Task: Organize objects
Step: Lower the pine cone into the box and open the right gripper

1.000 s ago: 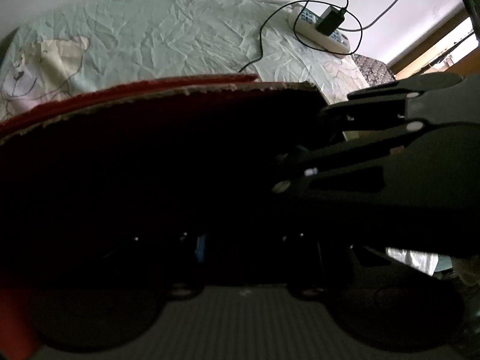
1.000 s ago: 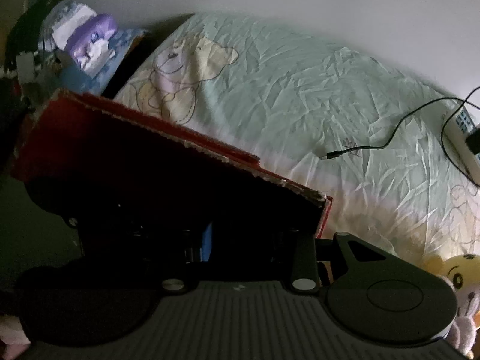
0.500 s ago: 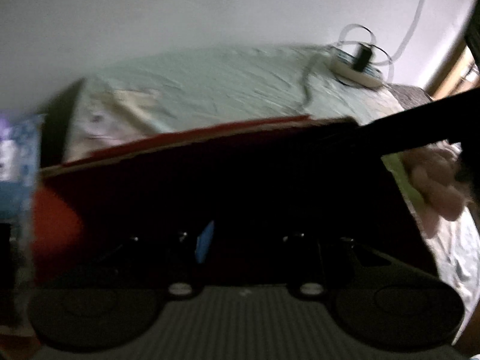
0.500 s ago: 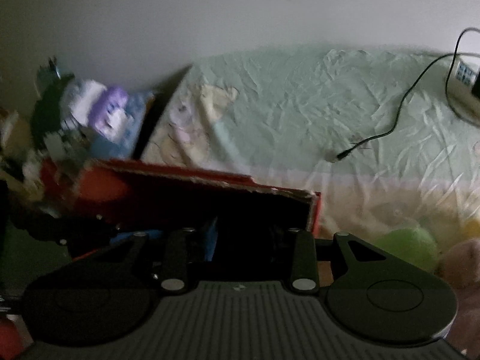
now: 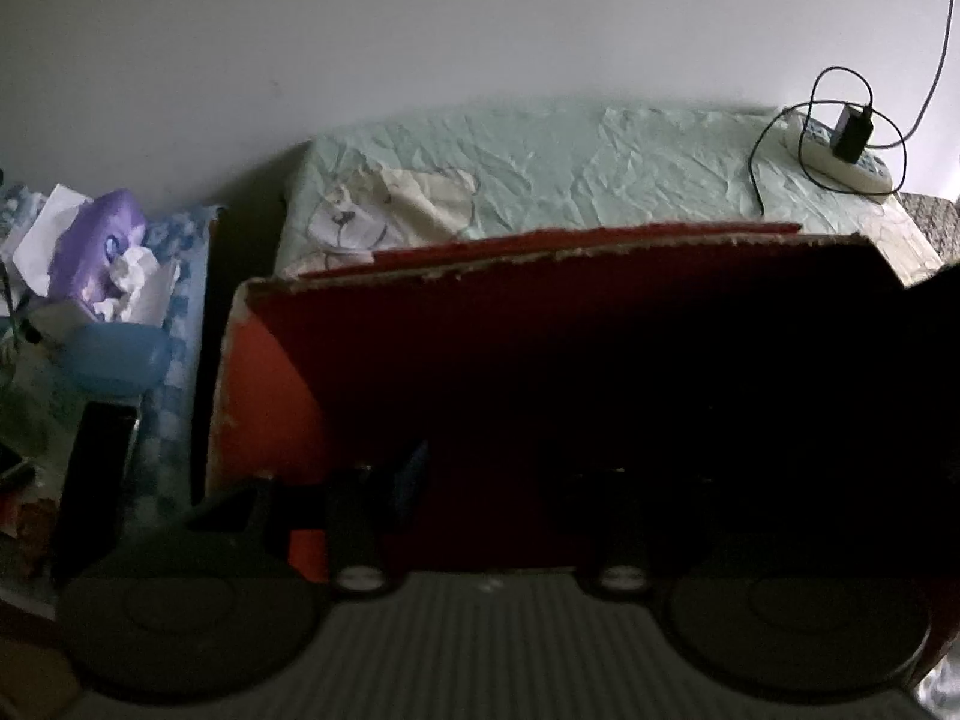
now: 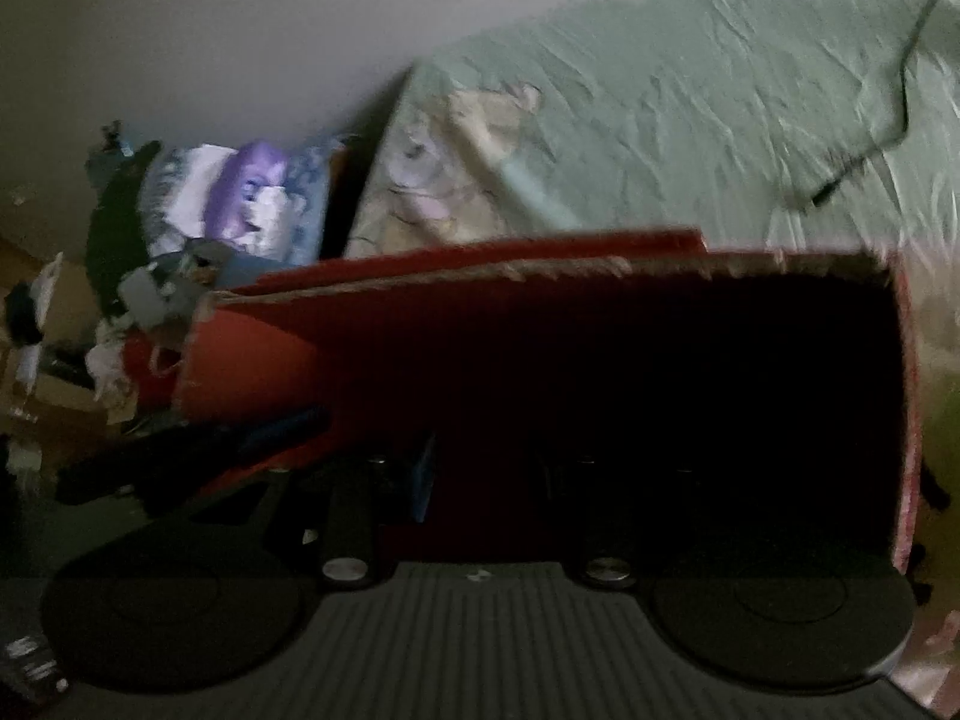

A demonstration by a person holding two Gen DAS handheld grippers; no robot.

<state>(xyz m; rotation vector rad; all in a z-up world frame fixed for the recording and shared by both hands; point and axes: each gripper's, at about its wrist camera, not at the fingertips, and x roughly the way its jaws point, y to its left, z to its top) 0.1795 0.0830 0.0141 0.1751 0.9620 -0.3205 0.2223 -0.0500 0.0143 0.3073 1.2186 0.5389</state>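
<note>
An open red cardboard box [image 5: 540, 360] with a torn brown rim fills the middle of the left wrist view, its inside very dark. My left gripper [image 5: 486, 480] reaches into it and is shut on its near wall, the fingertips lost in shadow. The right wrist view shows the same box [image 6: 540, 348], with my right gripper [image 6: 480, 468] shut on its near wall in the same way. The left gripper [image 6: 198, 456] also shows as a dark shape at the box's left end. The box hangs above the floor beside the bed.
A bed with a pale green bear-print sheet [image 5: 570, 168] lies behind the box. A power strip with a black charger [image 5: 846, 150] and its cable [image 6: 822, 198] rest on it. Left of the bed is a cluttered stand with a purple toy [image 5: 102, 240] and a blue bowl [image 5: 114, 354].
The box, held by both grippers, has swung left and back from the bed. The cluttered stand has come into the left wrist view, and the plush toys at the right are gone from sight.
</note>
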